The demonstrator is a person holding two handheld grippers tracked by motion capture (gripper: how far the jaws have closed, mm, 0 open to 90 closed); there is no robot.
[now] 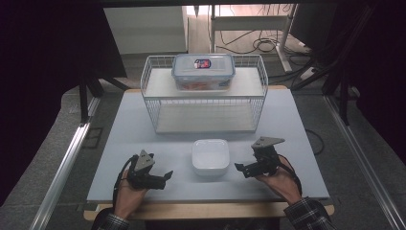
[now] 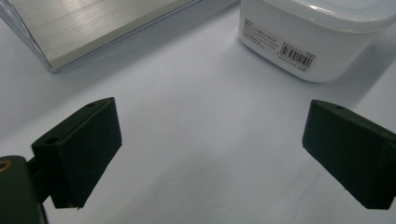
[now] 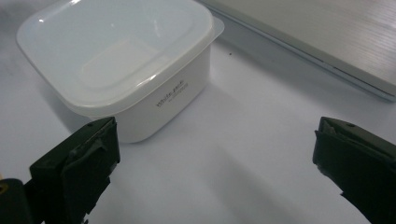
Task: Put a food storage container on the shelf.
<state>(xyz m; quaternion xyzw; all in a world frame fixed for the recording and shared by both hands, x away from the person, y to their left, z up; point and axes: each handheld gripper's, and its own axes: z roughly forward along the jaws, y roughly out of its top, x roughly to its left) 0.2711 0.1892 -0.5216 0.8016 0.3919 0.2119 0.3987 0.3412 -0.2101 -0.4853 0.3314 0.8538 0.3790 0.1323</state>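
A white square lidded container (image 1: pixel 210 155) sits on the pale table near the front, between my two grippers. My left gripper (image 1: pixel 166 175) rests on the table to its left, pointing right, open with nothing between its pads. In the left gripper view the container (image 2: pixel 317 32) stands beyond the open jaws of the left gripper (image 2: pixel 212 135), to the upper right. My right gripper (image 1: pixel 240 167) lies to the container's right, pointing left. In the right gripper view the container (image 3: pixel 121 60) is just ahead of the left pad, and the right gripper (image 3: pixel 215 158) is open and apart from it.
Behind the container stands a white wire rack (image 1: pixel 149 96) with two shelves; a clear box with a blue-rimmed lid (image 1: pixel 203 71) sits on its upper shelf. The lower shelf's board (image 2: pixel 93 28) (image 3: pixel 327 42) edges both gripper views. The table (image 1: pixel 143 139) ends just behind my hands.
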